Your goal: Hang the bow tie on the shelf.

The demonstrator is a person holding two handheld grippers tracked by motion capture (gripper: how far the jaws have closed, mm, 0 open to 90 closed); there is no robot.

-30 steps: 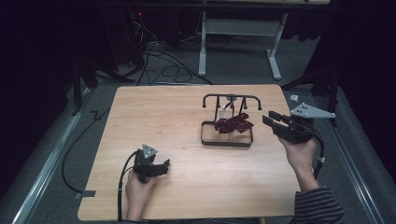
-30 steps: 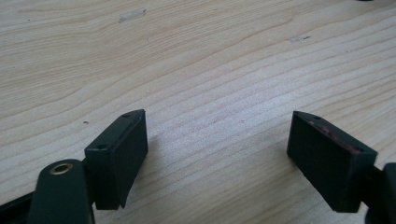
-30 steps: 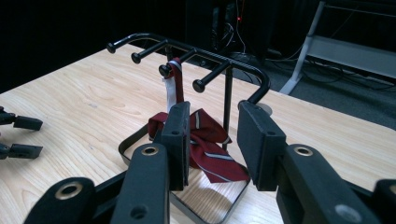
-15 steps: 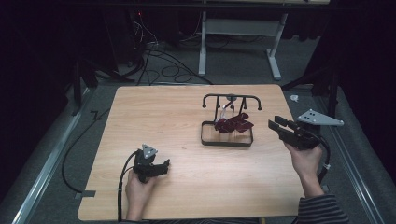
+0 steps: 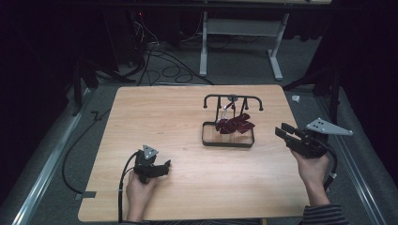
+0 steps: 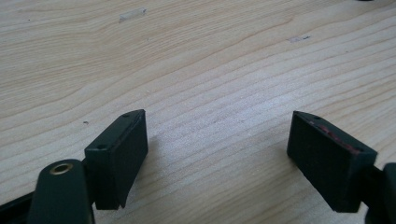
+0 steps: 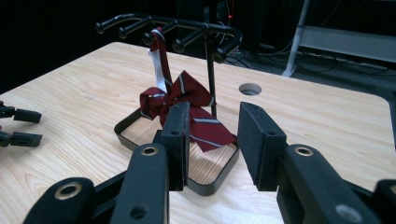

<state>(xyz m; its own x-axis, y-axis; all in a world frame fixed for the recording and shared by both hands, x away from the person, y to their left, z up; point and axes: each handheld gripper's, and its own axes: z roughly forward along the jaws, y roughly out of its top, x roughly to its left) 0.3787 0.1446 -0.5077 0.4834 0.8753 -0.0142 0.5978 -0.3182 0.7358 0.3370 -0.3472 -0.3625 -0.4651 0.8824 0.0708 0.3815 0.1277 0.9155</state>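
A black wire rack (image 5: 232, 97) with a tray base (image 5: 227, 145) stands right of the table's middle. A dark red striped bow tie (image 5: 234, 125) hangs from one of its pegs, down into the tray. My right gripper (image 5: 281, 130) hovers at the table's right edge, apart from the rack and pointing at it. In the right gripper view its jaws stand partly open (image 7: 215, 116) with nothing between them; the bow tie (image 7: 187, 100) and rack (image 7: 210, 60) lie beyond. My left gripper (image 5: 166, 166) rests at the near left, open (image 6: 233, 154) over bare wood.
The wooden table (image 5: 155, 117) has a round hole (image 7: 250, 88) behind the rack. Cables (image 5: 159, 65) and a white desk frame (image 5: 234, 28) lie on the floor beyond the far edge. A cable (image 5: 80, 145) trails off the table's left side.
My right gripper has drawn back from the rack, toward the near right and a little lower, its jaws the same width. The left gripper has stayed put.
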